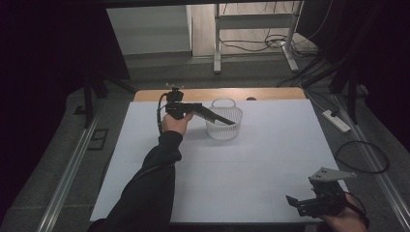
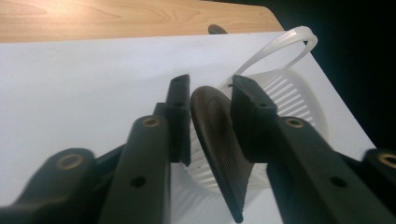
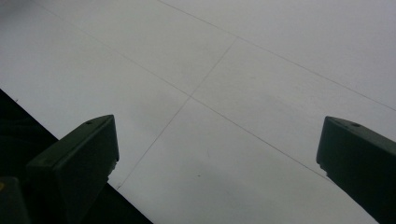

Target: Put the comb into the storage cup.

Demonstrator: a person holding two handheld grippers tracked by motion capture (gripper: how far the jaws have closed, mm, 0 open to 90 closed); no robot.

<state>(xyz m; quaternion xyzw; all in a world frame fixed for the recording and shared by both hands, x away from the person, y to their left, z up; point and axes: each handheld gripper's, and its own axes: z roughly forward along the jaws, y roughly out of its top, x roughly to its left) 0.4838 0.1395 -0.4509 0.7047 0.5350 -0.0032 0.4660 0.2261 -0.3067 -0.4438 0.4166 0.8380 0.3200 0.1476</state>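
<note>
A black comb [image 1: 215,116] slants down from my left gripper [image 1: 196,107] into a white plastic basket [image 1: 224,126] at the back middle of the table. In the left gripper view the ribbed comb [image 2: 217,144] stands between the two jaws of the left gripper [image 2: 210,88], which are closed in on it, over the slotted basket [image 2: 292,95] with its raised handle. My right gripper [image 1: 302,199] hovers low at the table's front right corner. Its jaws are wide apart over bare white sheet, with nothing between them [image 3: 217,140].
A white sheet [image 1: 251,164] covers the table, with a wooden strip [image 1: 217,93] bare along the far edge. On the floor to the right lie a power strip [image 1: 336,121] and a looped cable [image 1: 362,157]. A metal frame [image 1: 254,34] stands behind the table.
</note>
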